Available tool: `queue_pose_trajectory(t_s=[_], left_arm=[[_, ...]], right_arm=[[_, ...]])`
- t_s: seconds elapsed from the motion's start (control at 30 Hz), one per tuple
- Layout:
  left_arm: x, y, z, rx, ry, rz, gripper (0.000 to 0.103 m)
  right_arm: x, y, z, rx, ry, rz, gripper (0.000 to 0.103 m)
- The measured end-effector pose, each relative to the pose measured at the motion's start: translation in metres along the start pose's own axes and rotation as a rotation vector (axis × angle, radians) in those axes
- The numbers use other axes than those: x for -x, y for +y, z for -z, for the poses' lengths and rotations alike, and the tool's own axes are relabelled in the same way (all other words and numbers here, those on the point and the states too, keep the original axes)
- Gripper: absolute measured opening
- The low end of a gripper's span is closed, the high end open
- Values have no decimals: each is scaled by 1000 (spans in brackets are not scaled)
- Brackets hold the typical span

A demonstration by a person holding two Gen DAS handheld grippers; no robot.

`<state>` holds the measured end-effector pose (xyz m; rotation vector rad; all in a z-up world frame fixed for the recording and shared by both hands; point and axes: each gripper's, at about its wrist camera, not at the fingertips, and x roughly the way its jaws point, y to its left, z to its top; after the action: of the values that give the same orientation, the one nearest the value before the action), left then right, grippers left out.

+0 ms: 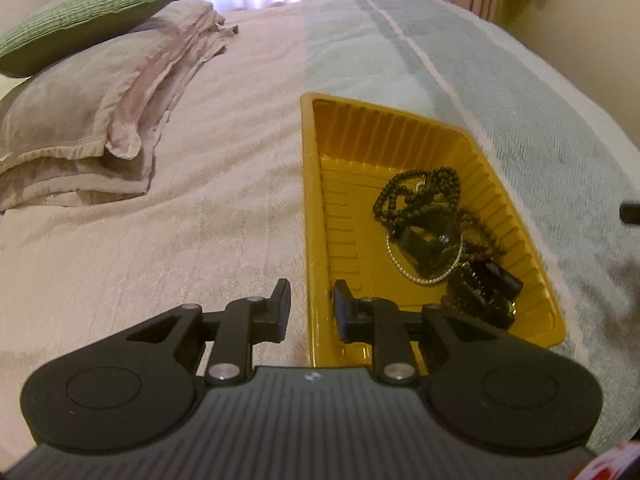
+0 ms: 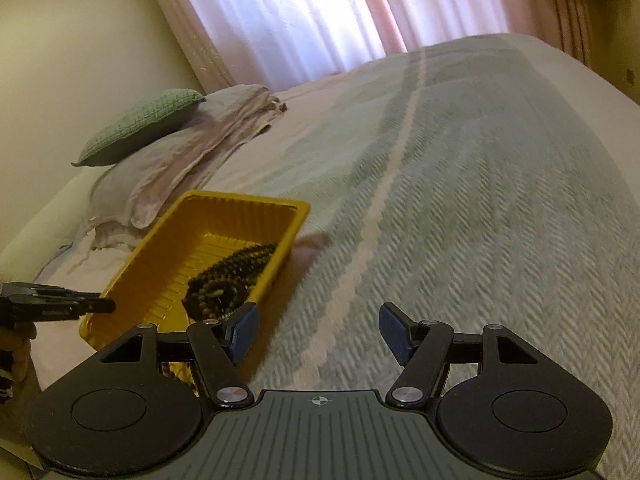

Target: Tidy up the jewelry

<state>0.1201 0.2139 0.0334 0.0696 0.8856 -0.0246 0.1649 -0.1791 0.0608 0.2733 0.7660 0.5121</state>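
The bed [image 1: 160,220] fills both views, pink cover on the left of the left wrist frame, grey-green weave on the right. Pillows [image 1: 80,92] are stacked in the upper left, a green one on top, curtains glowing behind.

On the bed sits the yellow tray [image 1: 316,208], right of centre in the left wrist view, its long axis running from lower right up toward the frame's middle. In the right wrist view the same tray [image 2: 136,264] lies lower left.

Inside it, all heaped toward the near end: dark beads [image 1: 416,192] coiled at the top of the pile, a pearl strand [image 1: 420,278] looping below, and a dark boxy piece [image 1: 484,284], too blurred to name, nearest the lower right corner.

Now the claws. The left claw [image 1: 310,304] is empty, with its jaws set a narrow gap apart, and it straddles the tray's left wall, one finger outside, one over the floor. The pile lies up and to the right of it, close by. The right claw [image 2: 318,332] stands wide apart, empty, over bare weave, the tray off to its left with the beads [image 2: 228,280] just beyond its left finger.

Judging from this, the jewelry looks gathered already. Both claws are close to it, but it lies more nearly ahead of the left claw, so that would seem the easier reach along the tray.
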Motion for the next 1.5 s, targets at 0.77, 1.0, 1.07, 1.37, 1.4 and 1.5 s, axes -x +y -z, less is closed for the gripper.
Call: queue_pose_trajectory(t_s=[0.77,1.0,1.07,1.37,1.4,1.5], left_arm=[[90,-70,66,214,-222,52,101],[78,-121,82,165,-202,64,101],[72,-134,86,134,-175,42,101],[57,-153,104,169,-61,62,101],[58,-153,105,176,-55,70,101],[61,-160,107,165,-50,70,101]], right_arm=[[56,11,78,-59,-32,147,77],[70,22,94,-29,-26,209,77],[74,26,97,-13,-9,232,77],[88,29,110,5,15,295,77],[88,29,111,4,20,294,77],[89,30,113,2,32,284,77]])
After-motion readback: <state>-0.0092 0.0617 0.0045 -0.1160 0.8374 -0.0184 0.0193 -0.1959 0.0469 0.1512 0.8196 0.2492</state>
